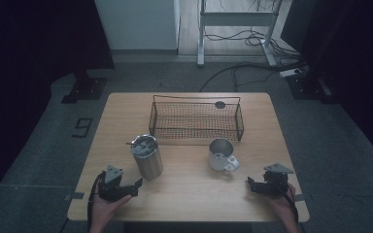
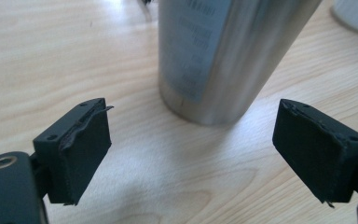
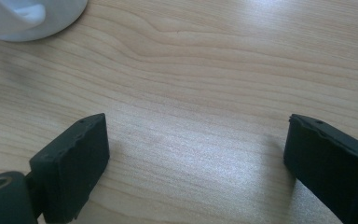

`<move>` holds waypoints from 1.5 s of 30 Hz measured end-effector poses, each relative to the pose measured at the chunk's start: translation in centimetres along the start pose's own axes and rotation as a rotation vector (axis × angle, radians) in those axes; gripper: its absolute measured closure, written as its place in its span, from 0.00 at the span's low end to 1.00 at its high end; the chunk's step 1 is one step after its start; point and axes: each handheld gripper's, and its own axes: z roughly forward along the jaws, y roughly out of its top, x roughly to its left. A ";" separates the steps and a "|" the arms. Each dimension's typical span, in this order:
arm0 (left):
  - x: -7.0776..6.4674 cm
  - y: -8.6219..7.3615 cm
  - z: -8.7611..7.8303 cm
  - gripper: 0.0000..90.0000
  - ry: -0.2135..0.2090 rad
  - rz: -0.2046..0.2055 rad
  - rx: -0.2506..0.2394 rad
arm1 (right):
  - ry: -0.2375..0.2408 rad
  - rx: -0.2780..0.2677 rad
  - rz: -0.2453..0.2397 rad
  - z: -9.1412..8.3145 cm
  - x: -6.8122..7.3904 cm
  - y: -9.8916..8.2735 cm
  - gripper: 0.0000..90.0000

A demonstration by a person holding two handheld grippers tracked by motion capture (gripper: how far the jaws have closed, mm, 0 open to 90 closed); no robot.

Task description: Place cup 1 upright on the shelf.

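Observation:
A steel tumbler [image 1: 148, 160] with a lid stands upright at the table's left middle. My left gripper [image 1: 133, 187] lies just in front of it, near the front edge. In the left gripper view the tumbler [image 2: 223, 51] rises close ahead, and the left gripper [image 2: 193, 109] stands open with only bare wood between its pads. A white mug [image 1: 221, 155] stands at the right middle, handle toward the front right. My right gripper [image 1: 251, 185] rests to the mug's right, apart from it. In its own view the right gripper [image 3: 196, 123] is open and empty, with the mug [image 3: 32, 16] at the top left.
A wire basket [image 1: 194, 121] stands at the back middle of the wooden table [image 1: 189, 194], with a small dark round thing [image 1: 220, 104] at its far rim. Beyond the table are a desk frame and cables on the floor.

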 end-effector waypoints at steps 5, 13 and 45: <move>0.0 1.0 -0.4 0.12 -0.010 0.010 -0.013 | -0.001 0.000 0.001 0.0 0.0 0.0 0.07; -0.4 2.7 -0.7 0.10 -0.044 0.018 -0.047 | -0.004 -0.001 0.003 0.0 0.0 0.0 0.08; -0.8 5.1 1.1 0.00 -0.091 0.030 -0.070 | -0.015 -0.006 0.016 0.1 -0.2 0.1 0.10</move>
